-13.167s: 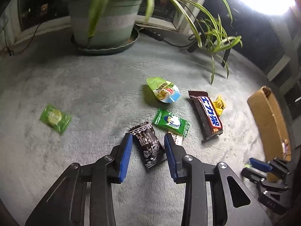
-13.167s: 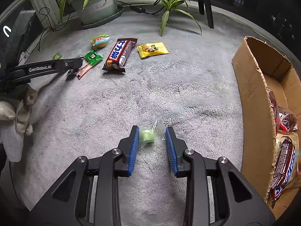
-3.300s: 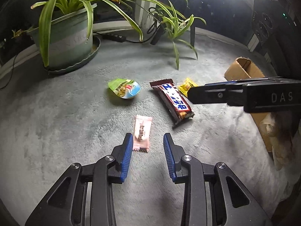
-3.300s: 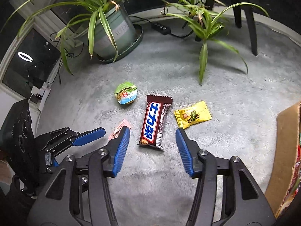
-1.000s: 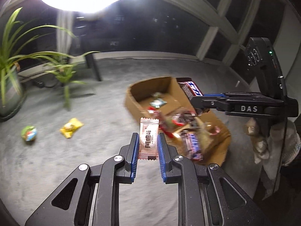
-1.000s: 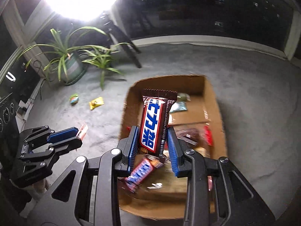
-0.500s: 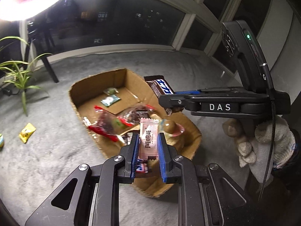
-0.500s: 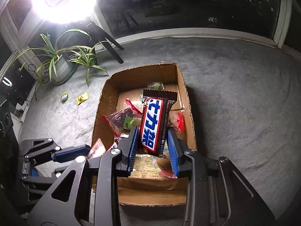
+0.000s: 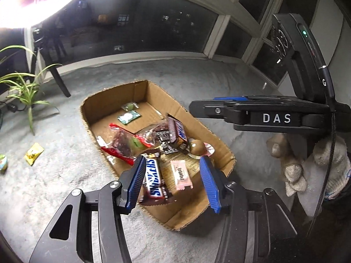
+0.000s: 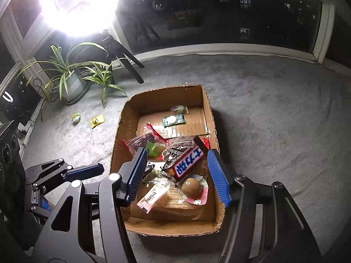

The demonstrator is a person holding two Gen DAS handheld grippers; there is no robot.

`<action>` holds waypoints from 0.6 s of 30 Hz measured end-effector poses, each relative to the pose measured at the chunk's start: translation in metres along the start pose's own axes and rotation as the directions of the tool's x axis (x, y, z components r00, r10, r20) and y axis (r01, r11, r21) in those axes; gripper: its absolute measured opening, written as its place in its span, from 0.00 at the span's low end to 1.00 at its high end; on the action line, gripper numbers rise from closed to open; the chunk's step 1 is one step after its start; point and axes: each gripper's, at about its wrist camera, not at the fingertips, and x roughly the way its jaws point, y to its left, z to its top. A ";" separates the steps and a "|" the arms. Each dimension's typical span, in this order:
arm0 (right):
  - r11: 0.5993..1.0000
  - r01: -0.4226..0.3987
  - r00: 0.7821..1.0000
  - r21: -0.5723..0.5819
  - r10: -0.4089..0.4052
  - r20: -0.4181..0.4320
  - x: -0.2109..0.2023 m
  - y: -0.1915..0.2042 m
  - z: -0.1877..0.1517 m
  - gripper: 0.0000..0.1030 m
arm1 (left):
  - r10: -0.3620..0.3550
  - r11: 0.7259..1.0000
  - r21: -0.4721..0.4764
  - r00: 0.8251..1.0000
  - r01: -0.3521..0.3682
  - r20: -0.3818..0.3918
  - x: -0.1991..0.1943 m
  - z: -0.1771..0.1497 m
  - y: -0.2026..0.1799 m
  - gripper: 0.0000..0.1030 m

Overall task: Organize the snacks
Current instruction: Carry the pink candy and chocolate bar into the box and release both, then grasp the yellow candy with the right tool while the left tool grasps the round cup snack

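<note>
Left gripper point(image 9: 173, 179): jaws have just been opening and stand apart over the near end of the cardboard box point(image 9: 105, 100), nothing clamped. The pink wafer packet point(image 9: 181, 175) lies loose on the box floor below the gap, clear of both pads. Beside it, nearer the left pad, lies a brown Snickers bar point(image 9: 154, 180).

Right gripper point(image 10: 182, 174): jaws have also just been opening and stand apart, gripping nothing. The chocolate bar with the blue label point(image 10: 186, 162) lies across the snack heap in the box, slanted, between the two pads but touching neither. A round brown sweet point(image 10: 193, 186) on a pink foil wrapper rests just below it.

The left wrist view alone shows the right gripper from the side and the gloved hand point(image 9: 307, 166) holding it. The right wrist view alone shows the left gripper's blue fingertips at the box's left wall, and the potted plant point(image 10: 72, 81) in full. The Snickers bar is hidden behind the finger in that view.

Both views show the red bag point(image 9: 122, 144), a green packet point(image 9: 129, 116) and a pale green sweet point(image 9: 129, 106) at the far end of the box. On the grey carpet point(image 10: 274, 114), well apart from the box, lie a yellow packet point(image 10: 97, 120) and a small green cup point(image 10: 76, 117).
</note>
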 end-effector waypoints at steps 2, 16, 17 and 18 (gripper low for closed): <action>1.000 -0.010 1.000 0.001 0.010 0.010 -0.002 0.005 0.001 0.58 | 0.006 1.000 -0.007 1.000 -0.005 0.008 -0.005 -0.001 0.005 0.48; 0.996 -0.067 0.997 -0.057 0.069 0.024 0.009 0.072 0.014 0.58 | 0.129 0.988 -0.087 0.990 -0.124 0.051 -0.054 -0.014 0.069 0.48; 0.996 -0.067 0.997 -0.063 0.069 0.026 0.010 0.077 0.015 0.58 | 0.144 0.986 -0.088 0.988 -0.139 0.055 -0.059 -0.016 0.074 0.48; 0.995 -0.069 0.997 -0.069 0.071 0.028 0.011 0.082 0.015 0.58 | 0.157 0.984 -0.089 0.986 -0.152 0.056 -0.064 -0.017 0.079 0.48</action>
